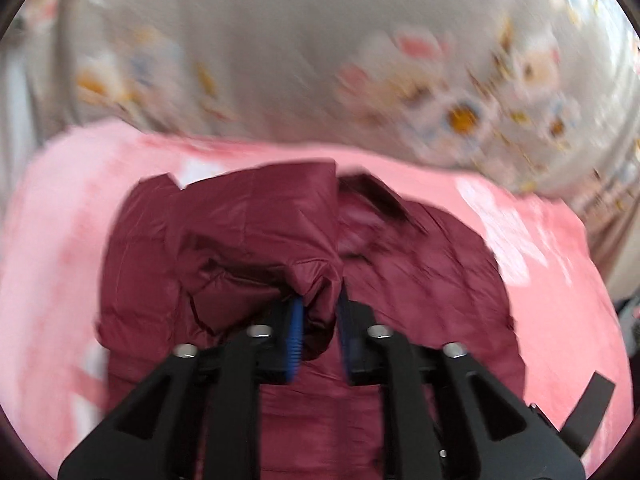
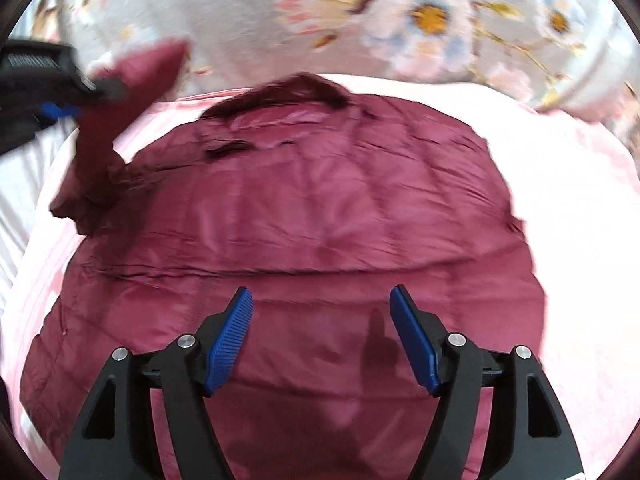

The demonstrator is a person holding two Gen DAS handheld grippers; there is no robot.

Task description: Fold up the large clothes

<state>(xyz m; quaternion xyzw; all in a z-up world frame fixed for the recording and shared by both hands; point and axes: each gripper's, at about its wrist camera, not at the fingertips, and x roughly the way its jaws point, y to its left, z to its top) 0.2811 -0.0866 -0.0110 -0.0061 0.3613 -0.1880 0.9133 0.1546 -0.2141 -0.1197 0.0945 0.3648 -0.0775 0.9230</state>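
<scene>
We see a dark red jacket – a deep wine shade, with a darker, near-black collar at its far edge. Under it lies a pink blanket, paler and almost white in patches. Beyond that, a grey sheet carries a flower print – white and pale blue petals, orange-yellow centres, touches of pink. Both grippers, left and right, are black with bright blue ribbed pads.

No legible text (everything blurred)
</scene>
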